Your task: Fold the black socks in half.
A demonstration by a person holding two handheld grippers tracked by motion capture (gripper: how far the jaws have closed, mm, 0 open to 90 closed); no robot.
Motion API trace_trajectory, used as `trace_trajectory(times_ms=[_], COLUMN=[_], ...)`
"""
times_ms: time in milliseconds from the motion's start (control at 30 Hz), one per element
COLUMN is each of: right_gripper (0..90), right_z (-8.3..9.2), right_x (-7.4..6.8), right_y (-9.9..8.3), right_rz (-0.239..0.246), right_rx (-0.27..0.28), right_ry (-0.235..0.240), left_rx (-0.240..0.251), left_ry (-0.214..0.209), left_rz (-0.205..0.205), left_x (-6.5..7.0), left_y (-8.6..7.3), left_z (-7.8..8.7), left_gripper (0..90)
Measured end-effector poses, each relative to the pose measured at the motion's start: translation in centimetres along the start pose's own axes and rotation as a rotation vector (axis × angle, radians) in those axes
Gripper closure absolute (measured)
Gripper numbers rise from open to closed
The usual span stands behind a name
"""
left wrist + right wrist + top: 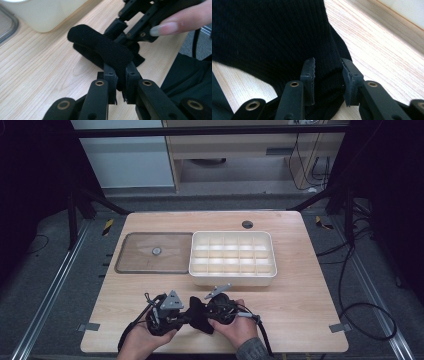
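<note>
Here, at bottom centre of the high view: black knitted cloth [199, 314] pinched from both sides, between left gripper [186, 318] and right gripper [202, 312].

Seen in the left gripper view: jaws pressed tight on a rolled fold of the cloth [105, 50], roll lifted just above the wooden table [42, 65], the other gripper gripping its far end at upper right of the frame. Seen in the right gripper view: ridged pads [308, 75] clamped on a thicker bunch of the cloth [269, 32]. Farther up the high view: white divided tray [232, 278] at centre, clear flat lid [131, 265] just left of it.
</note>
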State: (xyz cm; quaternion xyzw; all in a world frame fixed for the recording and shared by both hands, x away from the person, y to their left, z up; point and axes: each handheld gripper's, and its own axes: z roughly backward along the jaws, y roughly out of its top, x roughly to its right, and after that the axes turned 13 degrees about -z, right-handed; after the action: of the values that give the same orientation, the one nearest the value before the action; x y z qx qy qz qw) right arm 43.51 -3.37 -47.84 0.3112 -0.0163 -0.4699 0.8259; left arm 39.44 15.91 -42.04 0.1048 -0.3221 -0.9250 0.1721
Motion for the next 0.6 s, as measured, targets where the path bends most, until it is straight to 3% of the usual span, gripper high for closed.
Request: trace_trajectory(times_ms=[100, 200, 400, 600], right_gripper=[67.0, 66.4, 57.9, 50.8], right_z=[0.0, 0.0, 0.5, 2.7], right_x=[0.2, 0.4, 0.6, 1.1], right_y=[-0.2, -0.5, -0.8, -1.2], right_rz=[-0.001, -0.007, 0.023, 0.040], right_rx=[0.016, 0.036, 0.081, 0.097], right_ry=[0.011, 0.029, 0.041, 0.017], left_rx=[-0.007, -0.016, -0.032, -0.044], left_ry=[-0.020, -0.014, -0.009, -0.013], left_rz=[-0.031, -0.057, -0.049, -0.056], left_x=[0.7, 1.4, 1.6, 1.5], left_y=[0.2, 0.4, 0.5, 0.9], left_z=[-0.5, -1.0, -1.8, -2.5], left_gripper=[83.4, 83.4, 83.4, 83.4])
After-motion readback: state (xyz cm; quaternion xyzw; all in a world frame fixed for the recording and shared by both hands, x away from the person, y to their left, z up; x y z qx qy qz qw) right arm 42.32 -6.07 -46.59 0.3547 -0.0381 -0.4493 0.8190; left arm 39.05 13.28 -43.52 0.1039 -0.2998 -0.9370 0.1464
